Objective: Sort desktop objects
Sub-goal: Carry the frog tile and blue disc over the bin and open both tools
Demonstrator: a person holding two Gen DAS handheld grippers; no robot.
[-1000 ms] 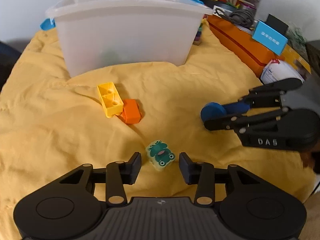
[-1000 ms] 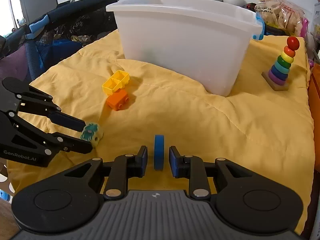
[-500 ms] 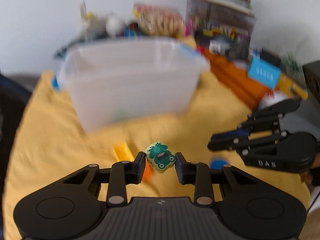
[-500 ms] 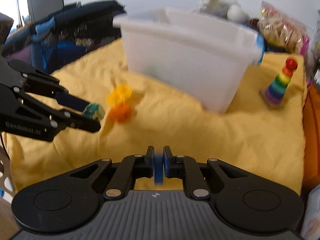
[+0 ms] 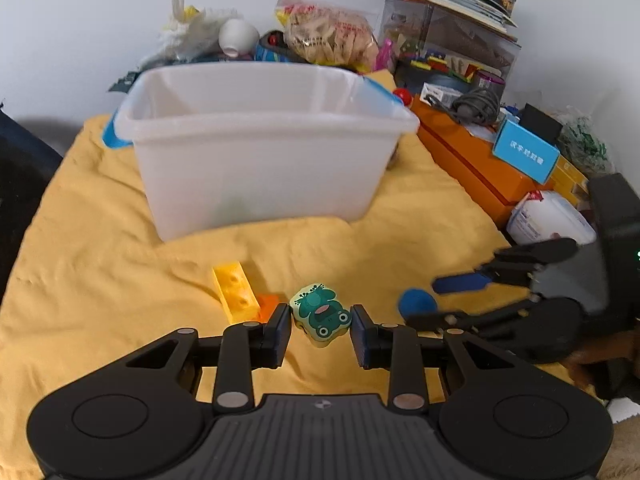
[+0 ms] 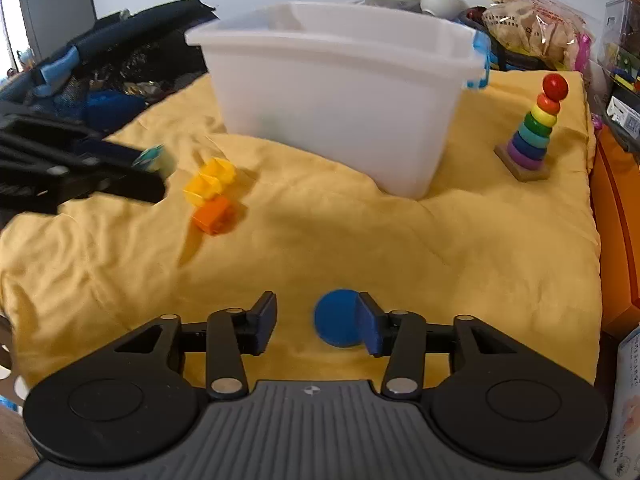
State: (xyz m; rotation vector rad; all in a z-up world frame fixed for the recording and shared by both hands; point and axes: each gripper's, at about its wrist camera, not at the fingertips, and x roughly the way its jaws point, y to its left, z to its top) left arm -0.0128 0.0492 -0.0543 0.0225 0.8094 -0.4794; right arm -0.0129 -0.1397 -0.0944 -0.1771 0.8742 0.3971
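Since a moment ago my left gripper (image 5: 321,334) lifted the little green frog block (image 5: 320,314), jaws squeezing it, while my right gripper (image 6: 316,326) has just been opening and lost the flat blue round disc (image 6: 338,322), so next I grab that again and carry both over the white plastic bin (image 5: 256,136).

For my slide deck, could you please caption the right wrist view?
Right gripper open, blue disc by one pad, white bin beyond.

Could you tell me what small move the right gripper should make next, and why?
Probably re-centre and close again: the right gripper has just been opening, and the blue disc now lies flat on the yellow cloth against one finger, no longer gripped.
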